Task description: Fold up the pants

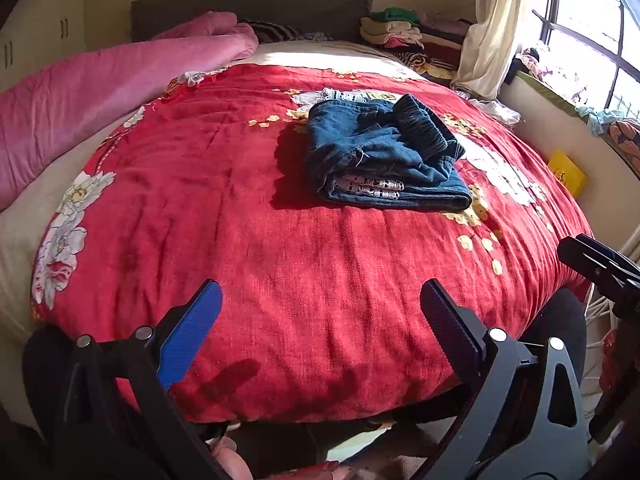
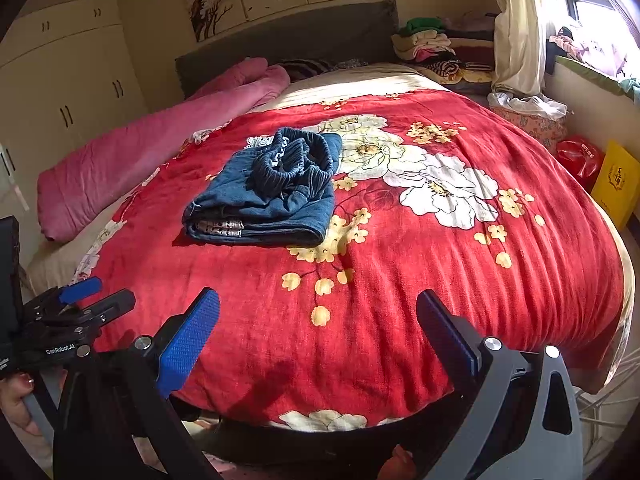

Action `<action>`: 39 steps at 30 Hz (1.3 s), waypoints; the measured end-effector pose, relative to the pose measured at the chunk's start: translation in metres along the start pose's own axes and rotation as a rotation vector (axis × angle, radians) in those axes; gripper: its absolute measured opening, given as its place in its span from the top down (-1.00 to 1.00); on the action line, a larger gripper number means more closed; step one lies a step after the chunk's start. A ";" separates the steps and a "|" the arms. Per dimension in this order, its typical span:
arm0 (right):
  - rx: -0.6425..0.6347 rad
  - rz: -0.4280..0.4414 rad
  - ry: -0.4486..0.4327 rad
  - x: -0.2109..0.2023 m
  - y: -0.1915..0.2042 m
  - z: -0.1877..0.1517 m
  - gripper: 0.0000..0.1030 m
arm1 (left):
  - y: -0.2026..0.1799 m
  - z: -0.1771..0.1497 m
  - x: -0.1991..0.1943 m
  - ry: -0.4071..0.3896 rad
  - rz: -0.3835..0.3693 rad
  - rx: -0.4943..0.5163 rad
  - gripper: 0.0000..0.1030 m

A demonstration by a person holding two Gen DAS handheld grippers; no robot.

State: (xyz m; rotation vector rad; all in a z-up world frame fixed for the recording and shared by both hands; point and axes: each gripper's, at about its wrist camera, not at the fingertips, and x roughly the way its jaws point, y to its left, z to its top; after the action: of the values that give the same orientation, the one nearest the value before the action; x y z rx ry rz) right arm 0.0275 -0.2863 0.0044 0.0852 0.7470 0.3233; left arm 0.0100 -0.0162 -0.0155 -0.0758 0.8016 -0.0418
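A pair of dark blue denim pants (image 1: 384, 156) lies folded into a thick bundle on the red floral blanket (image 1: 280, 280), waistband bunched on top. It also shows in the right wrist view (image 2: 272, 196). My left gripper (image 1: 320, 300) is open and empty, held back near the bed's front edge, well apart from the pants. My right gripper (image 2: 318, 308) is open and empty, also near the front edge. The right gripper's tip shows at the right of the left wrist view (image 1: 600, 264); the left gripper shows at the left of the right wrist view (image 2: 80, 300).
A rolled pink quilt (image 1: 100, 92) lies along the bed's left side. Stacked clothes (image 1: 400, 32) sit by the grey headboard (image 2: 288, 44). A yellow box (image 2: 614, 184) and red bag (image 2: 580, 156) stand on the floor at right, under the window (image 1: 580, 20).
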 end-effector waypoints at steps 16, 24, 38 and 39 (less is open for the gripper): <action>-0.004 -0.014 0.008 0.002 0.001 -0.001 -0.91 | 0.001 -0.002 0.001 0.008 0.022 0.000 -0.81; -0.004 -0.024 0.015 0.004 0.001 -0.001 -0.91 | 0.002 -0.002 -0.001 0.005 0.025 0.002 -0.81; 0.015 -0.062 0.049 0.015 -0.014 0.000 -0.91 | 0.018 0.005 0.004 0.040 0.164 -0.021 -0.81; 0.017 -0.071 0.054 0.017 -0.017 0.001 -0.91 | 0.021 0.006 0.004 0.029 0.173 -0.026 -0.81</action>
State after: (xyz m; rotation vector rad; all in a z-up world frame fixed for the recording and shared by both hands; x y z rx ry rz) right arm 0.0444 -0.2970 -0.0090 0.0662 0.8047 0.2518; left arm 0.0175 0.0045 -0.0160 -0.0302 0.8356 0.1312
